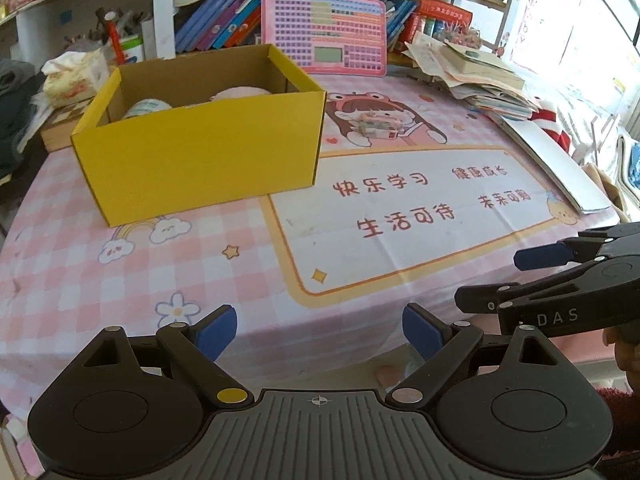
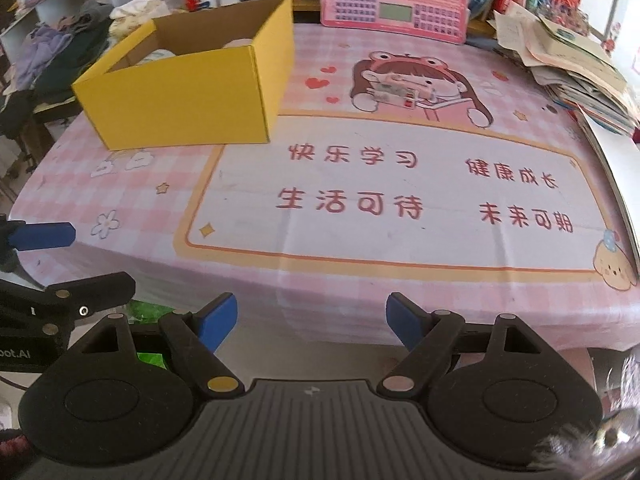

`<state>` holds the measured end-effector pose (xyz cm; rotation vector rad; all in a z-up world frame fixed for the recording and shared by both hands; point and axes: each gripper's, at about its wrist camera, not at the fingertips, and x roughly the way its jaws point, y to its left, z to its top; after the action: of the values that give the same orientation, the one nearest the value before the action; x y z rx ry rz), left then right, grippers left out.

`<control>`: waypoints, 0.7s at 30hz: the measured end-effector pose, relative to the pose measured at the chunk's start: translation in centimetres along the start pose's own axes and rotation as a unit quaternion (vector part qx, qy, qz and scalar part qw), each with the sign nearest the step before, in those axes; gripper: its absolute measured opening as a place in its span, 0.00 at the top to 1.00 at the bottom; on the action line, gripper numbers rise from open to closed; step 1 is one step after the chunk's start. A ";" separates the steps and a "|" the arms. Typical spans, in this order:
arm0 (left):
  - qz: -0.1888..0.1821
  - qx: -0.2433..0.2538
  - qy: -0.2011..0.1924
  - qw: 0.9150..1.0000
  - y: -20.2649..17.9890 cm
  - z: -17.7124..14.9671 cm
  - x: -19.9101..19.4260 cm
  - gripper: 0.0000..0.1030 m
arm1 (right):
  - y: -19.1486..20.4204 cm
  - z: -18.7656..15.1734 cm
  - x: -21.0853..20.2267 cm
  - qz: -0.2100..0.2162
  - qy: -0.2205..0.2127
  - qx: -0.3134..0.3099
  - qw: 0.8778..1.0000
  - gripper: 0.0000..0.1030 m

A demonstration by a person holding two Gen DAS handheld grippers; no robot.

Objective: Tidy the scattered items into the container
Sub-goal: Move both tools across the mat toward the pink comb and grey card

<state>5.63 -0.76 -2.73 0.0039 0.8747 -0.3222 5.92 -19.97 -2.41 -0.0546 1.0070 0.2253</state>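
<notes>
Both our jaws wide, empty: left gripper [image 1: 320,334], right gripper [image 2: 312,322], hanging off the table's near edge. Small clear packet [image 2: 394,94] lies far ahead-right, long axis roughly crosswise; right is nearer. Yellow box [image 1: 200,160] sits far-left.

The tablecloth [image 2: 400,240] reads "快乐学习 健康成长 生活可待 未来可期"; right hand-held gripper [image 1: 532,276] reads "DAS".

Left tool [image 1: 320,334] and right tool [image 2: 312,320] agape, seemingly empty.
</notes>
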 end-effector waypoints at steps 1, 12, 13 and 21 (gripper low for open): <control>-0.002 0.000 0.000 1.000 0.0 0.1 0.2 0.11 | -0.1 0.0 0.0 -0.002 0.002 0.000 1.000 0.21; -0.034 0.024 0.014 0.999 -2.3 1.8 3.0 0.11 | -2.4 0.6 0.5 -0.019 0.013 0.011 1.000 0.21; -0.037 0.029 0.015 0.999 -2.6 2.1 3.3 0.11 | -2.9 0.7 0.6 -0.021 0.013 0.015 1.000 0.21; -0.052 0.062 0.018 0.997 -5.2 5.1 6.4 0.11 | -6.7 2.3 1.8 -0.033 0.014 0.037 0.999 0.21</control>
<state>11.79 -8.14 -3.61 0.0793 0.8902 -0.4754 10.21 -25.85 -3.10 -0.0226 1.0381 0.1278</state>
